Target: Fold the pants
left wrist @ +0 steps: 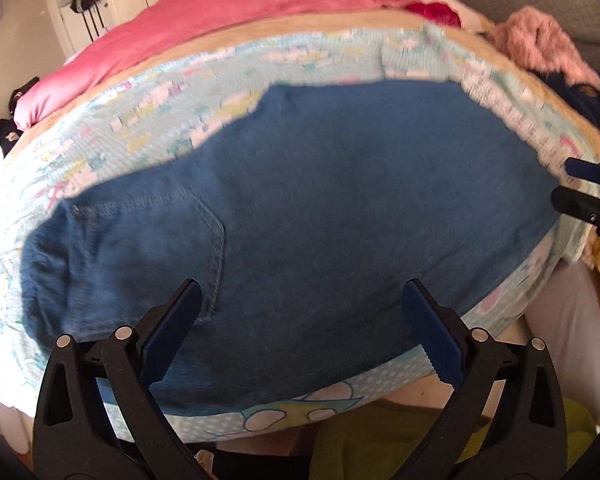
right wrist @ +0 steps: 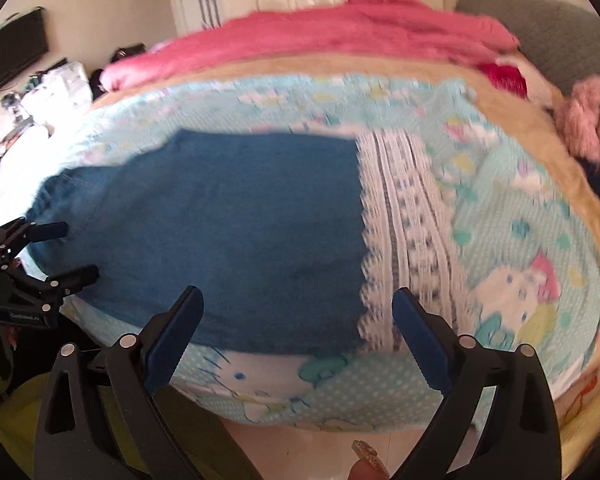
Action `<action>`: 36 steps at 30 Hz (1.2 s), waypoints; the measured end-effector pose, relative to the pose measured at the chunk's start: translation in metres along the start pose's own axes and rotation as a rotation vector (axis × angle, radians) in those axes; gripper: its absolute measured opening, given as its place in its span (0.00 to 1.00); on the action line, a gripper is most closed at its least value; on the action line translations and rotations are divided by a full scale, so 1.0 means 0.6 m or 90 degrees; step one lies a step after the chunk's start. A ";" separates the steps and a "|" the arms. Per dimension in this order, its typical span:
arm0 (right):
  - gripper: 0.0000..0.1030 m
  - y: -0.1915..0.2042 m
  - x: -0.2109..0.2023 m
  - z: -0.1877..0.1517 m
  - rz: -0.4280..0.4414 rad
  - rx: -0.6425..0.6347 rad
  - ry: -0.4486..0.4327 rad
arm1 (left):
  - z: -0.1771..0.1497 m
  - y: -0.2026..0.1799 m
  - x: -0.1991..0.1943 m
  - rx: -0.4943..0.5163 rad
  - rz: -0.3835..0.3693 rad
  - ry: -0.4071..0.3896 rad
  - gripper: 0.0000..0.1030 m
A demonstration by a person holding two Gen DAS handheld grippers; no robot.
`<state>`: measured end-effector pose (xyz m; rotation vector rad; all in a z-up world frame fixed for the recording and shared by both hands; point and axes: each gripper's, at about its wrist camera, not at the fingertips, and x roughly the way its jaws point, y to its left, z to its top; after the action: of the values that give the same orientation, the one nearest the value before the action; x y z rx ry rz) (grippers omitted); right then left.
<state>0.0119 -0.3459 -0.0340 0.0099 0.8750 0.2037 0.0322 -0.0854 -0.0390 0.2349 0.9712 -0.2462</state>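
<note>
Bedroom, white wardrobes far behind, bed (left wrist: 100,128) spread with a pale blue cartoon-print blanket (right wrist: 520,220), pink duvet (left wrist: 228,12) heaped at the far side. Blue denim pants (left wrist: 300,200) lying flat on the blanket, apparently already doubled leg over leg, waist and back pocket (left wrist: 152,236) to the left, hem end to the right beside a white lace strip (right wrist: 396,248). Left tool (left wrist: 300,316) hovering over the near edge by the pocket, jaws released, gripping nothing. Right tool (right wrist: 296,320) above the near hem corner, likewise spread wide and empty (motion blur softens everything). Probably about halfway. Next, by my judgement: pinch both layers at the hem, 1 tool per corner, lift low, carry left toward the waistband, keeping edges lined up to avoid a skewed fold.
</note>
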 end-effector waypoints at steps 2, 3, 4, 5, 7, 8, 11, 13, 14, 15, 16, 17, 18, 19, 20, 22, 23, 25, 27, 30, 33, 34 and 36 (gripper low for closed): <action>0.92 -0.013 0.017 -0.012 0.004 0.019 0.023 | -0.008 0.006 0.013 -0.010 -0.009 0.013 0.92; 0.92 -0.014 0.018 -0.015 0.007 0.019 0.019 | -0.010 0.010 0.014 -0.014 -0.015 0.008 0.92; 0.92 -0.012 0.017 -0.016 0.006 0.014 0.014 | -0.010 0.013 0.014 -0.015 -0.018 0.007 0.92; 0.92 -0.010 0.016 -0.016 0.006 0.012 0.012 | -0.009 0.014 0.013 -0.016 -0.020 0.006 0.92; 0.92 -0.013 0.009 -0.013 0.015 0.021 0.003 | -0.007 0.015 0.009 -0.019 -0.019 0.004 0.92; 0.92 -0.016 0.003 -0.009 0.023 0.029 -0.006 | -0.005 0.015 0.005 -0.020 -0.018 0.002 0.92; 0.92 -0.021 -0.024 0.013 0.024 0.039 -0.041 | 0.003 0.016 -0.014 -0.027 -0.025 -0.012 0.92; 0.92 -0.024 -0.036 0.031 0.013 0.037 -0.058 | 0.012 0.019 -0.029 -0.037 -0.026 -0.025 0.92; 0.92 -0.027 -0.042 0.039 0.007 0.038 -0.066 | 0.017 0.021 -0.035 -0.043 -0.030 -0.030 0.92; 0.92 -0.030 -0.048 0.045 0.000 0.039 -0.074 | 0.024 0.022 -0.044 -0.048 -0.037 -0.038 0.92; 0.92 -0.035 -0.056 0.052 -0.009 0.042 -0.084 | 0.031 0.021 -0.048 -0.052 -0.039 -0.042 0.92; 0.92 -0.042 -0.060 0.056 -0.014 0.045 -0.089 | 0.037 0.019 -0.052 -0.054 -0.041 -0.045 0.92; 0.92 -0.049 -0.067 0.059 -0.019 0.052 -0.096 | 0.046 0.017 -0.057 -0.055 -0.045 -0.049 0.92; 0.92 -0.054 -0.073 0.062 -0.023 0.056 -0.100 | 0.052 0.015 -0.063 -0.056 -0.045 -0.055 0.92; 0.92 -0.059 -0.077 0.064 -0.027 0.059 -0.104 | 0.056 0.013 -0.068 -0.056 -0.046 -0.059 0.92; 0.92 -0.074 -0.087 0.069 -0.042 0.064 -0.112 | 0.070 0.009 -0.078 -0.058 -0.047 -0.069 0.92; 0.92 -0.078 -0.091 0.070 -0.045 0.066 -0.114 | 0.075 0.007 -0.082 -0.058 -0.049 -0.072 0.92; 0.92 -0.090 -0.099 0.074 -0.051 0.070 -0.119 | 0.088 0.004 -0.088 -0.059 -0.049 -0.080 0.92; 0.92 -0.102 -0.109 0.078 -0.058 0.071 -0.125 | 0.103 -0.005 -0.091 -0.056 -0.052 -0.085 0.92; 0.93 -0.116 -0.125 0.079 -0.070 0.072 -0.139 | 0.121 -0.018 -0.093 -0.048 -0.060 -0.087 0.92; 0.96 -0.131 -0.132 0.077 -0.077 0.080 -0.147 | 0.139 -0.041 -0.090 -0.026 -0.058 -0.090 0.92; 0.96 -0.136 -0.133 0.076 -0.076 0.083 -0.148 | 0.145 -0.048 -0.087 -0.022 -0.061 -0.089 0.92; 0.96 -0.146 -0.134 0.071 -0.082 0.087 -0.147 | 0.155 -0.059 -0.082 -0.019 -0.071 -0.087 0.92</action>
<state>0.0098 -0.4433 0.0466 0.1021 0.6558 0.0219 0.0677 -0.1426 0.0495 0.1349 0.8531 -0.3452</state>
